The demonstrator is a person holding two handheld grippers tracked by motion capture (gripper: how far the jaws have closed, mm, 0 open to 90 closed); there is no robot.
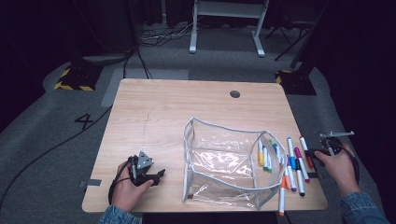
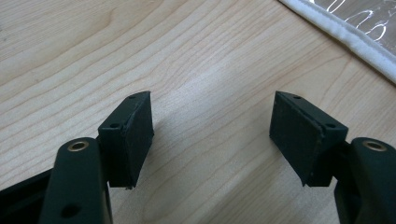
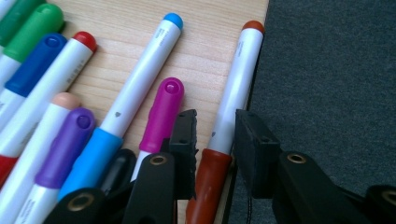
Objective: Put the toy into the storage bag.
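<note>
The job looks like packing markers into the clear pouch standing open on the table: a few markers already lie inside at its right end, while a larger loose bunch waits on the wood just right of it, so most of the work is left. The right gripper is at the table's right edge, its jaws narrowed around the brown marker (the outermost one, lying along the very edge); the pads sit close on either side of the barrel, but whether they press it yet I cannot tell. The right hand reaches in from the side, low. The left gripper rests spread over bare wood near the pouch's left end, holding nothing, with the left hand low near the front edge.
</note>
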